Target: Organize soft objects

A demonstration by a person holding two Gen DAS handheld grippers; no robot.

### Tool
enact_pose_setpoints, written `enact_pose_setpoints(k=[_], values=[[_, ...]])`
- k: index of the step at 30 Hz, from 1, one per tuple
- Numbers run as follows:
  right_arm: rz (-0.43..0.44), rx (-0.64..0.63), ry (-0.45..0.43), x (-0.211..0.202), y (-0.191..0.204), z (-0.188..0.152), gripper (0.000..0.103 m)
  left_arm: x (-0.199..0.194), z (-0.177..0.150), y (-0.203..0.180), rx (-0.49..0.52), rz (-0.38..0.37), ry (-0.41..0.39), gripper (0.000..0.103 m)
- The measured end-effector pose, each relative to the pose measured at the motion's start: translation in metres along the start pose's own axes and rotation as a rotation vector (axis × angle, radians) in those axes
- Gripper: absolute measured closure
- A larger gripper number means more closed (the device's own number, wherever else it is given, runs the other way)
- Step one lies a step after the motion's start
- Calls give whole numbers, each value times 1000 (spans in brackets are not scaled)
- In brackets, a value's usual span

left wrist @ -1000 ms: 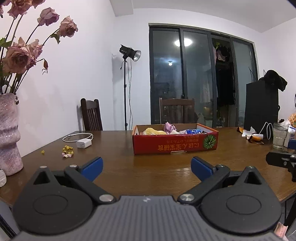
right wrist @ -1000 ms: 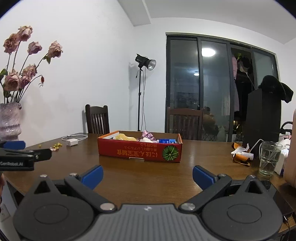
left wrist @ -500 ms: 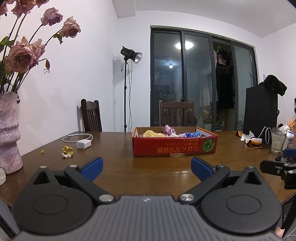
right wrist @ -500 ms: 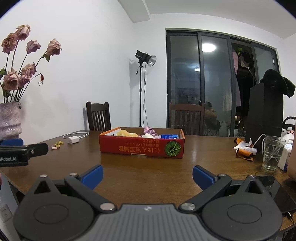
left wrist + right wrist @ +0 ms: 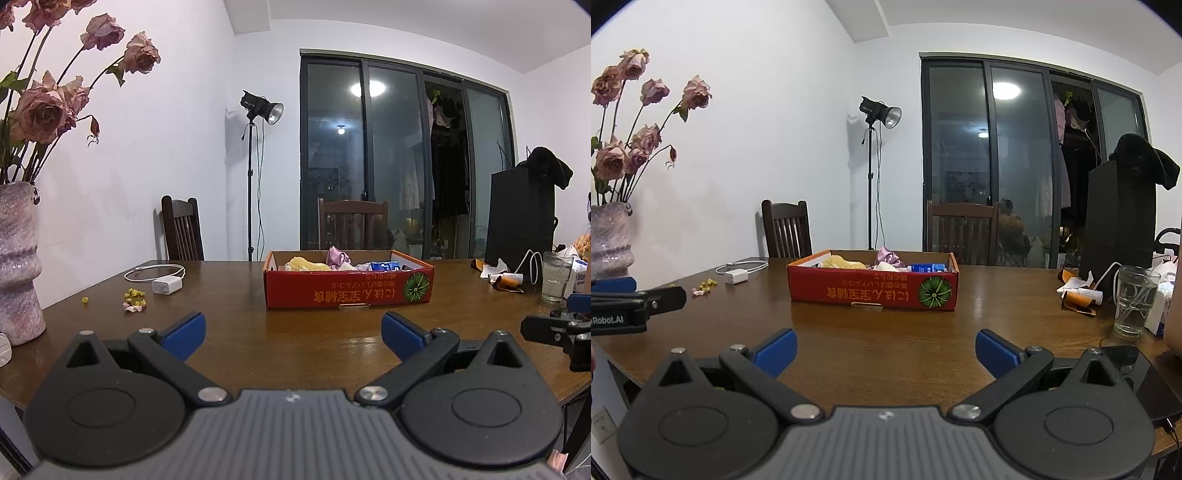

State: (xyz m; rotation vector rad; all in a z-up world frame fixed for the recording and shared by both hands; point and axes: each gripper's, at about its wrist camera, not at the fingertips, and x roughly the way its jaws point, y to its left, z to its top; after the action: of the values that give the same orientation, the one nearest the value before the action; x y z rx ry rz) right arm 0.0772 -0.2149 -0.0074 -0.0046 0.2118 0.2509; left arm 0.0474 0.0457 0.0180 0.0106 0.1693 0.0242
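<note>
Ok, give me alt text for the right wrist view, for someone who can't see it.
The open right gripper faces a red cardboard box of soft items on a brown wooden table. A drinking glass stands at right, a vase of dried roses at left.

One red box [image 5: 347,291] sits mid-frame on the surface [image 5: 240,332], with two chairs [image 5: 183,229] behind it. One vase [image 5: 18,262] stands at the left edge, one charger [image 5: 167,285] left of centre, one glass [image 5: 556,277] at right, and one lamp [image 5: 260,107] at upper centre.
</note>
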Motion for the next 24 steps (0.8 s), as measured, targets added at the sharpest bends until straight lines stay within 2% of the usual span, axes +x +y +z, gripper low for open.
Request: enact_pose_setpoints(k=[24], values=[[-10, 15, -15, 4, 2, 5, 0, 1, 0, 9, -5, 5, 1, 0]])
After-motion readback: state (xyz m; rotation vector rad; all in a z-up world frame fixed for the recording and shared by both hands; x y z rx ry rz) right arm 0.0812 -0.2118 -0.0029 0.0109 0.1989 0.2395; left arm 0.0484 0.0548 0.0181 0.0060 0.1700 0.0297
